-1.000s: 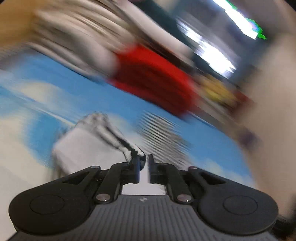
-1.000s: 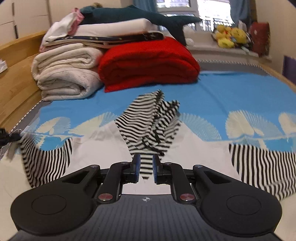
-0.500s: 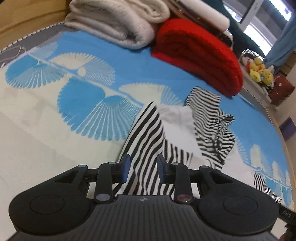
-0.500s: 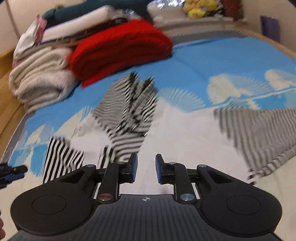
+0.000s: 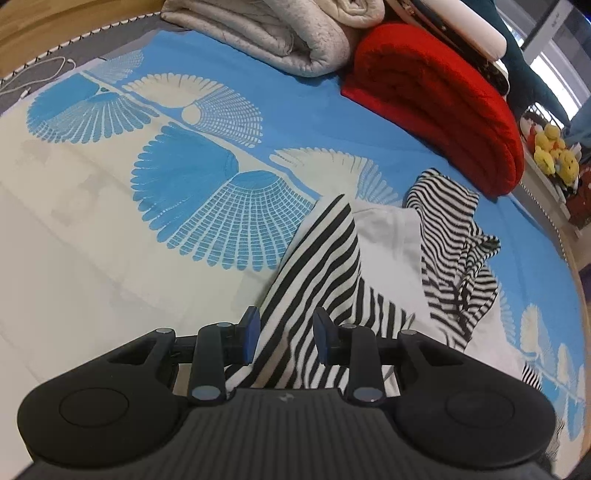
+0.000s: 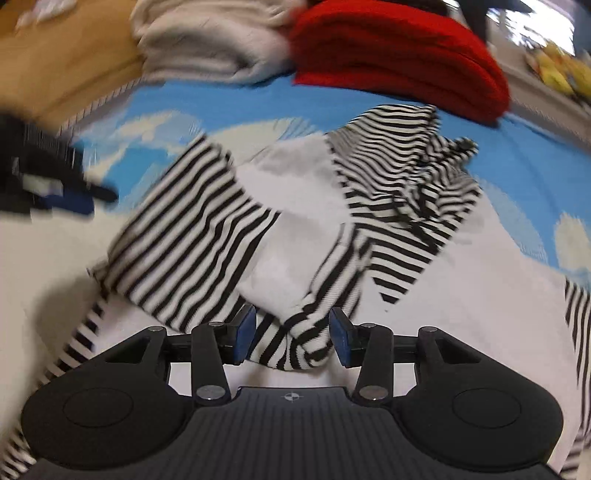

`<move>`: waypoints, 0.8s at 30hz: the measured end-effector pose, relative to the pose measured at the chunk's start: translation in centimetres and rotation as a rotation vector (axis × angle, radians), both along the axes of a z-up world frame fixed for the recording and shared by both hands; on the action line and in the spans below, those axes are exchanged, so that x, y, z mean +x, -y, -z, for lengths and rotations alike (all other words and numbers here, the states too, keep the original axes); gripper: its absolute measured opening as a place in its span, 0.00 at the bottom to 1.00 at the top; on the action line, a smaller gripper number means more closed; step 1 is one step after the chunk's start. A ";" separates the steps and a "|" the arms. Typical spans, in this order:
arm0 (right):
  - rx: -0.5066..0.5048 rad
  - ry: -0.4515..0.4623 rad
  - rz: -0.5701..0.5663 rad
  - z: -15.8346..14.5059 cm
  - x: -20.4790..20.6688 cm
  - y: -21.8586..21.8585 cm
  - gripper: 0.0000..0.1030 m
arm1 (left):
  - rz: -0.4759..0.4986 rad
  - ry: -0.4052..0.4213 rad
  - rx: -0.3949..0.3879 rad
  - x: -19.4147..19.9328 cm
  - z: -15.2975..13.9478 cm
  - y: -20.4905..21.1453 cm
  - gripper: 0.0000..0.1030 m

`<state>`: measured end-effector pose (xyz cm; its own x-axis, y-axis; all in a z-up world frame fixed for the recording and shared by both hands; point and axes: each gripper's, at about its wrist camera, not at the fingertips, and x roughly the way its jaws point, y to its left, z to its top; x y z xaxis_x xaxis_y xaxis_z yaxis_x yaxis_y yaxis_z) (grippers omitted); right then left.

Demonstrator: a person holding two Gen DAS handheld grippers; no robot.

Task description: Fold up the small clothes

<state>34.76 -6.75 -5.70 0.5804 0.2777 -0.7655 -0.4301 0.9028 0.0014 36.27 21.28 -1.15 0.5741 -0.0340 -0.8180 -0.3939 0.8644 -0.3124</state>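
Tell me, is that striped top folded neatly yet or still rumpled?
Still rumpled. The striped top lies bunched on the bedspread, one sleeve thrown across its white body, the hood crumpled.

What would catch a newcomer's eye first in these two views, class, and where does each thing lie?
The black-and-white striped garment stands out first, crumpled on the blue and cream bedspread just ahead of both grippers. Behind it, at the far edge of the bed, a bright red folded blanket sits beside a stack of pale folded bedding. The right gripper is opening, a striped fold between its jaws.
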 end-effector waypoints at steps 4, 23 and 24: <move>-0.109 0.018 -0.046 1.9 0.2 -1.5 0.22 | -0.004 0.008 -0.026 0.7 -0.3 0.1 0.32; 0.523 -0.128 0.768 1.0 0.9 13.1 0.41 | -0.016 -0.014 -0.016 1.2 1.2 0.6 0.32; 0.525 -0.093 0.769 0.4 0.7 13.1 0.42 | -0.015 -0.014 -0.015 1.3 1.2 0.6 0.32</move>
